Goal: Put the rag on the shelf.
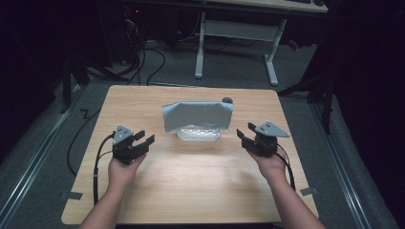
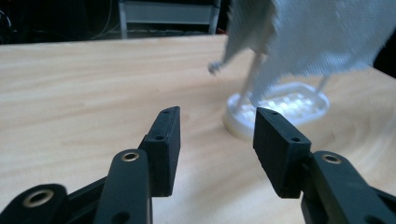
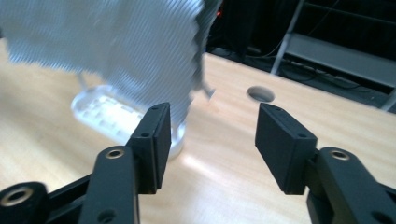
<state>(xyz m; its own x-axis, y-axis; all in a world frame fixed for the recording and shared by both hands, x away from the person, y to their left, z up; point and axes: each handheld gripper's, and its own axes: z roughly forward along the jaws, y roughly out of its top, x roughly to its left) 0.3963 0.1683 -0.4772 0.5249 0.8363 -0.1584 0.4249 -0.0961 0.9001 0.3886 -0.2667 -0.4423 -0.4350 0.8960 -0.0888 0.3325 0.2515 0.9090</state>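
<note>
Cloth (image 1: 198, 116) draped over white rack (image 1: 198, 133), counter (image 1: 191, 191) centre. Left gripper (image 1: 143, 138) and right gripper (image 1: 245, 134) flank it, apart, jaws wide, empty. Likely step: pinch top corners evenly; lift straight to avoid tipping rack.

Black tongs (image 1: 140, 139), grey three-cornered plates (image 1: 271, 128)

My bare forearms reach in from the near edge; my left hand (image 1: 123, 168) holds the black two-jaw left claw (image 1: 144, 139), jaws spread apart, and my right hand (image 1: 273, 163) holds the matching right claw (image 1: 244, 136), equally spread, both angled inward
</note>
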